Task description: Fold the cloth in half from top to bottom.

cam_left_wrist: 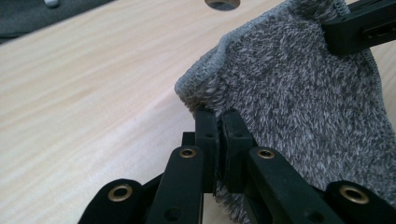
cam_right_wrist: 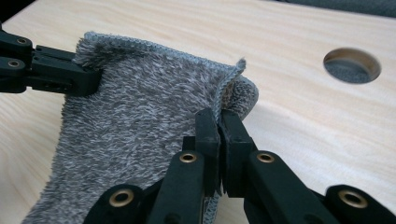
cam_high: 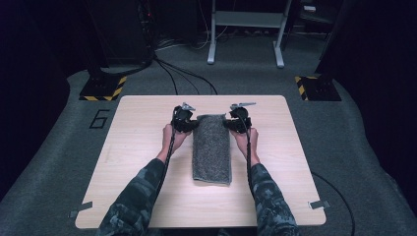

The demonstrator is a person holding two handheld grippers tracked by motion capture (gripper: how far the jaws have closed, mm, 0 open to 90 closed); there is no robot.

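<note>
Room: dark floor mat around a pale wood table (cam_high: 147,196), hazard-striped stand feet at upper left and upper right, metal frame legs at top centre.
Towel: grey terry towel (cam_high: 212,149) folded into a long strip, lying at centre of the high view; far end raised, near end flat on the table.
Left tongs: left tongs (cam_high: 186,120) clenched on the far-left corner of the towel; in the left gripper view the hemmed edge curls above the jaws (cam_left_wrist: 219,140).
Right tongs: right tongs (cam_high: 239,119) clenched on the far-right corner; in the right gripper view the hem stands up just past the jaws (cam_right_wrist: 219,140).
Step in hand (judged): lifting the far end, probably to fold it toward the near end.
Doing it well: keep both hands level and equally spaced so the far hem stays taut and straight; carry it over the strip and match corners to the near edge.
Edges: grips sit close to the hem, so a slip is possible if pulled apart too hard.
Open room: bare wood on both sides and in front of the towel; a round hole (cam_right_wrist: 352,65) in the table lies beyond the right corner, apart from the cloth.
</note>
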